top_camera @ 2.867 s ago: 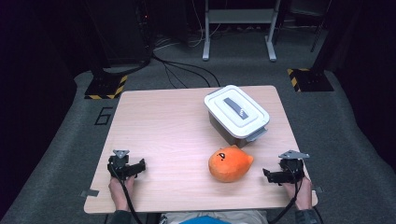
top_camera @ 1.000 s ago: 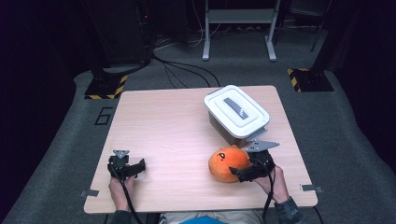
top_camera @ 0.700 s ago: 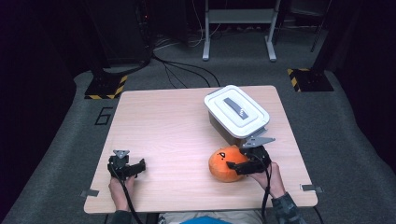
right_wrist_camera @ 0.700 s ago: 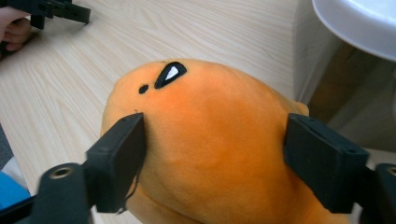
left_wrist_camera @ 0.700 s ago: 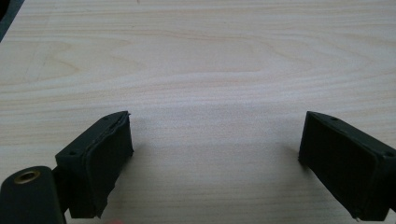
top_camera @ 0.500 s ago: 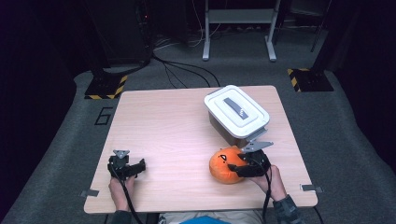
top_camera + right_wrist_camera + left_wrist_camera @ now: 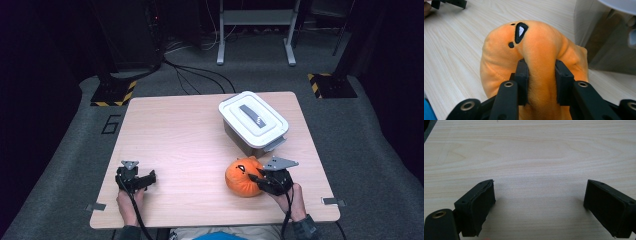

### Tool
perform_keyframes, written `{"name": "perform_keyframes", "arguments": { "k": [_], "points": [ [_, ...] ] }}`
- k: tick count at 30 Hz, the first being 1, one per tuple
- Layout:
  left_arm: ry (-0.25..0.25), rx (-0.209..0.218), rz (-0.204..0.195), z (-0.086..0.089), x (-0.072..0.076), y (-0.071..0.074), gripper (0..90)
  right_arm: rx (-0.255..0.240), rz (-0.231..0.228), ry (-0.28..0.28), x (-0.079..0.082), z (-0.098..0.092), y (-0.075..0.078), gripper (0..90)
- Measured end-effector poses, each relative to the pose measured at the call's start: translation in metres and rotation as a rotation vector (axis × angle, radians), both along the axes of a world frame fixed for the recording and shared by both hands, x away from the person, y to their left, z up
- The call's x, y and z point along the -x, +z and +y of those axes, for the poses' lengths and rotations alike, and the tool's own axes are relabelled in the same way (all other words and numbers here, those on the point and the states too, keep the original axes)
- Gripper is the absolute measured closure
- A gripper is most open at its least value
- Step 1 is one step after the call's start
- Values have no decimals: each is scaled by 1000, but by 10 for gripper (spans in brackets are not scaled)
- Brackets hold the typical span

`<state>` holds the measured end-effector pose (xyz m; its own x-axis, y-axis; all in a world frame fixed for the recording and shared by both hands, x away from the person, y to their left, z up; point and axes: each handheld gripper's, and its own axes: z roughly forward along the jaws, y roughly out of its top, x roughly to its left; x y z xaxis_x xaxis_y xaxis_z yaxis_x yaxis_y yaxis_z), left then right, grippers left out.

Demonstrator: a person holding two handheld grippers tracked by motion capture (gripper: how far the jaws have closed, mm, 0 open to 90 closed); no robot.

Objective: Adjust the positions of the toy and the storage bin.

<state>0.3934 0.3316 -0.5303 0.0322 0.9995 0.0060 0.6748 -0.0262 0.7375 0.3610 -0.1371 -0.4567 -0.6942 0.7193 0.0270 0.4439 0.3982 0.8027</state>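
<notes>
The right gripper (image 7: 256, 180) has just been closing, and in the right gripper view its 2 jaws now pinch a fold of the orange plush (image 7: 534, 62) between them. The plush (image 7: 243, 177) lies on the table (image 7: 185, 145) near the front edge, just in front of the white box (image 7: 254, 122), close to it but whether touching I cannot tell. The left gripper (image 7: 150, 178) rests on the table at the front left, well apart from the plush, jaws spread wide with only bare wood (image 7: 536, 165) between them.

The step in hand looks like securing the plush for a lift. The grip takes only a ridge of soft fabric, not the body, so the toy will likely sag and swing once raised. A slow, straight lift seems best, watching that the fold does not creep out from between the pads (image 7: 523, 75). If the plush is bound for the box, the lid (image 7: 253, 118) is on and looks latched by a grey handle strip; the free left gripper would be the one to open it, and the plush should be kept clear of the box side while that happens.

Writing: a "6" outline is marked on the floor mat (image 7: 110, 124) left of the table. The plush bears black stitched face marks (image 7: 519, 31), no letters. The lid's handle carries small marks too fine to read. No brand is legible anywhere.
</notes>
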Motion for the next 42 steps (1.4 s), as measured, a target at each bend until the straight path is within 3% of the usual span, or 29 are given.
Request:
{"name": "perform_keyframes", "arguments": {
  "k": [8,22,42],
  "points": [
    [1,-2,0,0,0,0,99,-2,-25,-9,8,-4,6,711],
    [1,-2,0,0,0,0,99,6,-23,-62,19,-27,11,713],
    [0,-2,0,0,0,0,99,28,-39,-242,23,-79,17,713]
  ]
}}
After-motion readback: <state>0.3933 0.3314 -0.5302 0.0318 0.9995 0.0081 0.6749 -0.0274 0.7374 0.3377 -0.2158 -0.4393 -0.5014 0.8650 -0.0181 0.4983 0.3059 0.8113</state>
